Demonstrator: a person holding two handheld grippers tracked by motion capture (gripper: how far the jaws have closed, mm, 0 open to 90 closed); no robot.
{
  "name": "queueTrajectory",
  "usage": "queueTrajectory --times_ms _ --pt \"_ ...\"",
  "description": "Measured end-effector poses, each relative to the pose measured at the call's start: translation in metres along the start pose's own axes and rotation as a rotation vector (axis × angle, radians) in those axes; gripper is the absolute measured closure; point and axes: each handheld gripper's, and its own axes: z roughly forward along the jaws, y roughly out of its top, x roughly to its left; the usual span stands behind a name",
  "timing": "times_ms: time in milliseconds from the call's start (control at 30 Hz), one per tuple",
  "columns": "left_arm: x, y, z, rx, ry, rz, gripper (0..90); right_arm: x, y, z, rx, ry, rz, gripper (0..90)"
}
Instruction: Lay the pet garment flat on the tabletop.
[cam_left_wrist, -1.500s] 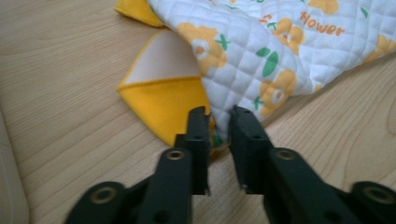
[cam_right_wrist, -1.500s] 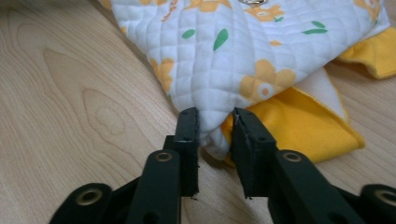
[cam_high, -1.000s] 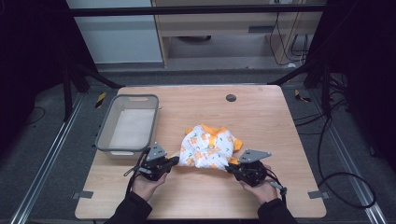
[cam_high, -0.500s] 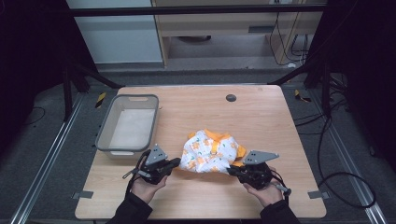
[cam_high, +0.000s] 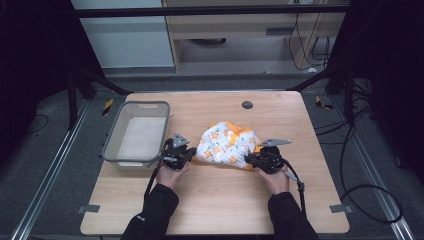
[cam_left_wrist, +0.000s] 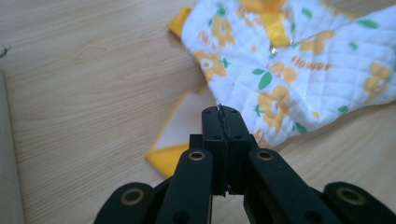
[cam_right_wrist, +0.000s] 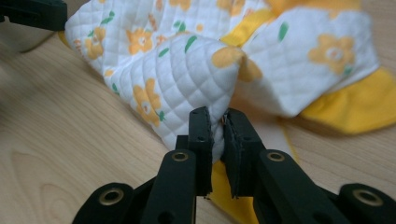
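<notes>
- Risk: the left gripper (cam_high: 186, 154) pinches only a thin edge of the cloth (cam_high: 227, 145), so a hard pull could slip it free; uneven pulling would leave the cloth bunched.
- The left gripper's jaws are pressed together on that thin edge (cam_left_wrist: 219, 108).
- The right gripper (cam_right_wrist: 216, 122) has just been opening slightly; its jaws stand a little apart, with a quilted fold of cloth (cam_right_wrist: 187, 70) between them, still pinched.
- The cloth lies crumpled mid-table (cam_high: 210, 200), between both grippers.
- Tray (cam_high: 111, 145) sits left, apart from the cloth.
</notes>
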Motion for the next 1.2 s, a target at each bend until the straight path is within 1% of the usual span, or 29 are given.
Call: queueTrajectory --times_ms 67,100,133,167,200,233,267,300,333,367,400,467,500,533,600,667,700,733,833,900,933,967,1000,1033,1067,1100,1133,1167,1200 --pt "0.000 -0.002 0.004 0.004 0.011 0.010 87.8 0.001 -0.004 0.006 0.000 -0.029 -0.022 79.7" --pt "-0.001 -0.002 0.002 -0.010 0.020 0.005 75.6 0.004 -0.005 0.006 -0.004 -0.045 -0.045 76.3" --pt "0.000 -0.001 -0.001 -0.025 0.008 0.009 75.6 0.004 -0.005 0.006 -0.004 -0.045 -0.045 76.3" --pt "0.001 0.000 -0.011 -0.056 0.015 0.015 64.0 0.006 -0.003 0.000 -0.024 -0.054 -0.073 72.1" --pt "0.001 0.000 -0.011 -0.056 0.015 0.015 57.5 0.006 -0.003 0.000 -0.024 -0.054 -0.073 72.1" --pt "0.003 -0.001 -0.021 -0.083 0.013 0.025 51.7 0.007 -0.001 -0.009 -0.047 -0.060 -0.089 66.9" --pt "0.003 -0.001 -0.021 -0.083 0.013 0.025 47.9 0.008 -0.001 -0.015 -0.062 -0.061 -0.108 64.5" --pt "0.003 -0.002 -0.025 -0.092 0.017 0.035 44.7 0.009 -0.001 -0.020 -0.073 -0.059 -0.121 61.5" --pt "0.004 -0.004 -0.029 -0.090 0.014 0.047 44.7 0.009 -0.001 -0.020 -0.073 -0.059 -0.121 61.5" --pt "0.006 -0.009 -0.035 -0.068 0.015 0.072 40.4 0.010 -0.003 -0.032 -0.086 -0.063 -0.155 57.7" --pt "0.006 -0.009 -0.035 -0.068 0.015 0.072 40.0 0.010 -0.003 -0.032 -0.086 -0.063 -0.155 57.7" --pt "0.008 -0.018 -0.035 -0.024 0.027 0.088 38.2 0.011 -0.013 -0.043 -0.095 -0.054 -0.172 53.3" --pt "0.008 -0.018 -0.035 -0.024 0.027 0.088 38.1 0.011 -0.017 -0.044 -0.089 -0.054 -0.177 51.9" --pt "0.009 -0.020 -0.033 -0.013 0.032 0.091 38.1 0.011 -0.017 -0.044 -0.089 -0.054 -0.177 51.9" --pt "0.010 -0.024 -0.027 0.010 0.031 0.082 38.1 0.011 -0.026 -0.043 -0.066 -0.057 -0.188 50.8" --pt "0.010 -0.025 -0.020 0.023 0.034 0.089 38.1 0.010 -0.033 -0.039 -0.044 -0.060 -0.189 50.0" --pt "0.010 -0.026 -0.013 0.029 0.034 0.096 38.0 0.008 -0.036 -0.032 -0.019 -0.072 -0.200 49.7" --pt "0.010 -0.026 -0.013 0.029 0.034 0.096 38.0 0.008 -0.036 -0.032 -0.019 -0.072 -0.200 49.7" --pt "0.009 -0.026 -0.002 0.039 0.027 0.109 37.9 0.007 -0.034 -0.022 -0.009 -0.070 -0.192 51.1" --pt "0.009 -0.024 0.004 0.018 0.012 0.120 39.8 0.007 -0.031 -0.014 0.001 -0.059 -0.191 55.9" --pt "0.009 -0.024 0.004 0.018 0.012 0.120 42.8 0.007 -0.031 -0.014 0.001 -0.059 -0.191 55.9" --pt "0.009 -0.024 0.007 0.024 -0.017 0.122 45.6 0.008 -0.029 -0.010 0.014 -0.055 -0.196 61.9" --pt "0.009 -0.024 0.007 0.024 -0.017 0.122 49.6 0.008 -0.029 -0.010 0.014 -0.055 -0.196 61.9" --pt "0.009 -0.025 0.011 0.039 -0.041 0.101 56.4 0.008 -0.029 -0.006 0.035 -0.051 -0.194 67.0" --pt "0.009 -0.025 0.011 0.039 -0.041 0.101 62.4 0.008 -0.029 -0.006 0.035 -0.051 -0.194 67.0" --pt "0.008 -0.025 0.012 0.055 -0.035 0.087 72.3 0.008 -0.029 -0.005 0.060 -0.047 -0.184 75.0" --pt "0.009 -0.026 0.012 0.063 -0.039 0.080 72.3 0.008 -0.029 -0.005 0.060 -0.047 -0.184 75.0" --pt "0.009 -0.025 0.011 0.063 -0.055 0.081 84.1 0.009 -0.028 -0.007 0.062 -0.034 -0.181 83.5" --pt "0.008 -0.025 0.009 0.066 -0.068 0.093 84.1 0.009 -0.028 -0.007 0.062 -0.034 -0.181 83.5"
